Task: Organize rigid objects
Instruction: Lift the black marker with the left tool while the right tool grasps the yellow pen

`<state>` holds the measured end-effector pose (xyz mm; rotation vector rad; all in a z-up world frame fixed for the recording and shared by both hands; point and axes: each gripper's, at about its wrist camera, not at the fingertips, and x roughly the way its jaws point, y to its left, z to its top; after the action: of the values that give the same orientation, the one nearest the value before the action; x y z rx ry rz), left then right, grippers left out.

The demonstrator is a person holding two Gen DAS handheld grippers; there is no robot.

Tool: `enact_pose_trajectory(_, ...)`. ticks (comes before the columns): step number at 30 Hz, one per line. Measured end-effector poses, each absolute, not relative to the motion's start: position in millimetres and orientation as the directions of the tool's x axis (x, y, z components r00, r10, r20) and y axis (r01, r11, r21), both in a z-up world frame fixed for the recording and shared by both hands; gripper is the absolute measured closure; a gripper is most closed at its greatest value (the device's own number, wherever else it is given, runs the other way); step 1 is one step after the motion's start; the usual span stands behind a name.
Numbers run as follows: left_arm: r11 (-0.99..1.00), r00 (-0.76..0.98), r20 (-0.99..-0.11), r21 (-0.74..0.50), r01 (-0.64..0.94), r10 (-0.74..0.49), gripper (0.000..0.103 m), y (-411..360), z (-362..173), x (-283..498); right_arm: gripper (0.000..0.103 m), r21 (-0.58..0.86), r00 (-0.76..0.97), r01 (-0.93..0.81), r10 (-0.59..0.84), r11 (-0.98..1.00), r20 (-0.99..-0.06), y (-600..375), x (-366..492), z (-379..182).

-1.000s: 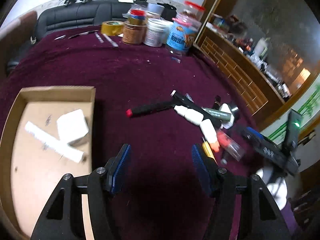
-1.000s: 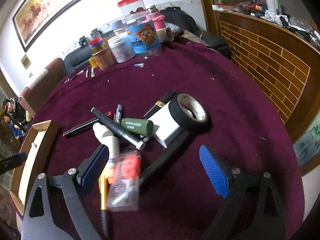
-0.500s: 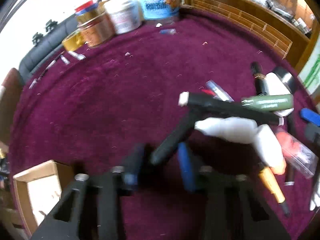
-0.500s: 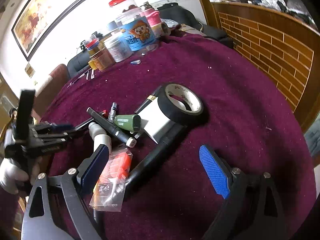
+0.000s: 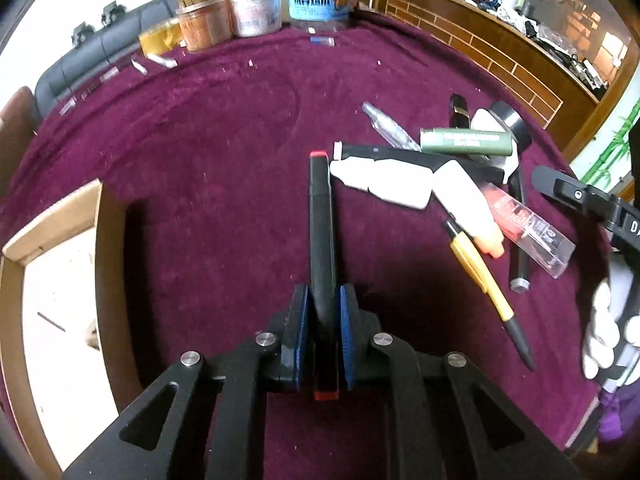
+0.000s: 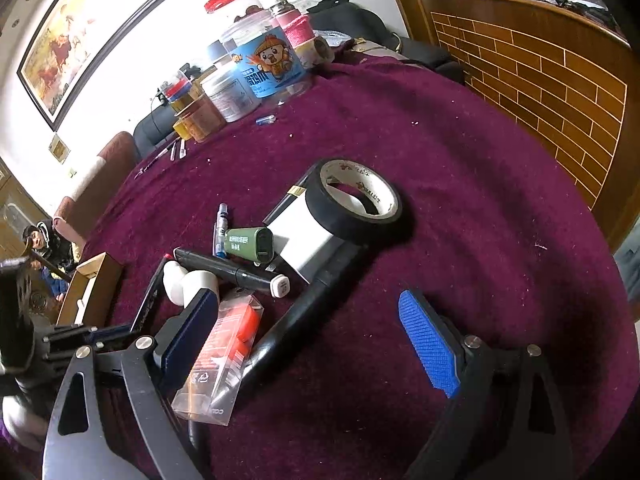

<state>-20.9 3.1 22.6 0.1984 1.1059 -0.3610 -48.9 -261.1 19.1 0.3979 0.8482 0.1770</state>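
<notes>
Two blue ribbed pads of the left gripper [image 5: 323,334] have just closed flat against a black marker [image 5: 321,236] with red end caps. The marker runs straight out along the gripper's line, its far red cap close beside a white plastic bottle [image 5: 384,184] at the edge of the pile. The gripper is pitched steeply down toward the plush maroon cloth [image 5: 208,168].

At the left a shallow cardboard tray [image 5: 52,224] lies on the cloth, its pale floor bare where it shows.

The right gripper [image 6: 316,332] points down at a shallower slant, with jaws spread wide and nothing clamped between them. Its left pad [image 6: 188,328] is over a clear plastic case [image 6: 224,356] with orange contents. A long black tube [image 6: 304,312] lies in the gap, touched by neither pad. A gloved hand [image 5: 608,332] shows at that gripper's handle in the left view.

Beyond lie a matte black roll of tape [image 6: 354,200] with a white core, flat on its side, a white box [image 6: 300,232], an olive green cylinder [image 6: 248,244], a black marker with a white cap [image 6: 236,272] and a yellow pen [image 5: 480,276].
</notes>
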Motion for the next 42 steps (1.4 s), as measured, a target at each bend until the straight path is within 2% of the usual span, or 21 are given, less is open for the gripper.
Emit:
enact_pose_trajectory(2, 0.931, 0.4, -0.898, -0.028, 0.364, -0.183, 0.082, -2.3, 22.5, -16.7, 0.011, 0.408, 0.652, 0.008, 0.305, 0.913, -0.694, -260.9, -48.5, 19.2)
enact_pose_trajectory(4, 0.932, 0.391, -0.897, -0.061, 0.356, -0.208, 0.058, -10.8, 21.6, -10.4, 0.011, 0.406, 0.653, 0.014, 0.299, 0.914, -0.696, -261.1, -48.2, 19.5)
enact_pose_trajectory(6, 0.936, 0.423, -0.887, -0.028, 0.351, -0.185, 0.054, -17.9, 19.7, -12.3, 0.011, 0.404, 0.653, 0.021, 0.293, 0.915, -0.698, -261.8, -48.1, 19.1)
enact_pose_trajectory(7, 0.935, 0.466, -0.872, 0.026, 0.353, -0.152, 0.054, -25.2, 17.1, -15.3, 0.011, 0.403, 0.654, 0.025, 0.29, 0.915, -0.699, -262.0, -48.0, 19.0)
enact_pose_trajectory(8, 0.933, 0.483, -0.862, 0.035, 0.358, -0.152, 0.055, -27.7, 16.8, -18.1, 0.011, 0.403, 0.655, 0.029, 0.287, 0.915, -0.699, -262.6, -48.1, 18.7)
enact_pose_trajectory(9, 0.933, 0.488, -0.858, 0.028, 0.358, -0.161, 0.064, -27.6, 16.3, -19.7, 0.011, 0.402, 0.655, 0.034, 0.283, 0.915, -0.701, -263.1, -48.0, 18.5)
enact_pose_trajectory(10, 0.936, 0.487, -0.856, 0.01, 0.353, -0.174, 0.087, -25.4, 18.1, -23.7, 0.011, 0.402, 0.653, 0.038, 0.281, 0.915, -0.703, -263.6, -47.7, 18.2)
enact_pose_trajectory(12, 0.939, 0.48, -0.857, -0.01, 0.345, -0.185, 0.092, -20.2, 20.5, -27.7, 0.011, 0.404, 0.646, 0.047, 0.28, 0.914, -0.71, -264.8, -45.8, 16.5)
enact_pose_trajectory(15, 0.944, 0.487, -0.841, -0.075, 0.322, -0.233, 0.092, -5.6, 31.1, -41.9, 0.01, 0.41, 0.64, 0.059, 0.281, 0.91, -0.715, -267.2, -44.9, 14.6)
enact_pose_trajectory(20, 0.917, 0.531, -0.753, -0.258, 0.305, -0.389, 0.092, 32.0, 64.2, -78.9, 0.01, 0.394, 0.64, 0.069, 0.263, 0.916, -0.722, -266.2, -46.3, 14.6)
enact_pose_trajectory(25, 0.891, 0.59, -0.668, -0.352, 0.287, -0.454, 0.092, 66.2, 90.0, -114.7, 0.011, 0.373, 0.63, 0.068, 0.25, 0.925, -0.736, -263.6, -43.6, 15.0)
enact_pose_trajectory(29, 0.894, 0.627, -0.64, -0.355, 0.272, -0.445, 0.092, 86.5, 100.4, -133.5, 0.01, 0.312, 0.683, 0.061, 0.188, 0.948, -0.705, -257.4, -63.1, 41.4)
enact_pose_trajectory(32, 0.888, 0.629, -0.634, -0.389, 0.244, -0.45, 0.092, 100.2, 95.6, -135.3, 0.01, 0.332, 0.702, -0.024, 0.253, 0.943, -0.665, -238.7, -79.3, 69.4)
enact_pose_trajectory(35, 0.879, 0.616, -0.638, -0.424, 0.22, -0.462, 0.092, 105.4, 88.7, -133.7, 0.01, 0.323, 0.665, -0.121, 0.319, 0.939, -0.675, -208.8, -76.0, 82.8)
enact_pose_trajectory(39, 0.871, 0.615, -0.633, -0.447, 0.206, -0.47, 0.092, 114.7, 85.7, -139.7, 0.013, 0.374, 0.558, -0.216, 0.428, 0.902, -0.711, -173.0, -61.1, 77.4)
enact_pose_trajectory(42, 0.876, 0.641, -0.619, -0.441, 0.195, -0.454, 0.092, 127.7, 89.8, -148.9, 0.019, 0.409, 0.465, -0.269, 0.489, 0.872, -0.738, -155.1, -63.2, 65.4)
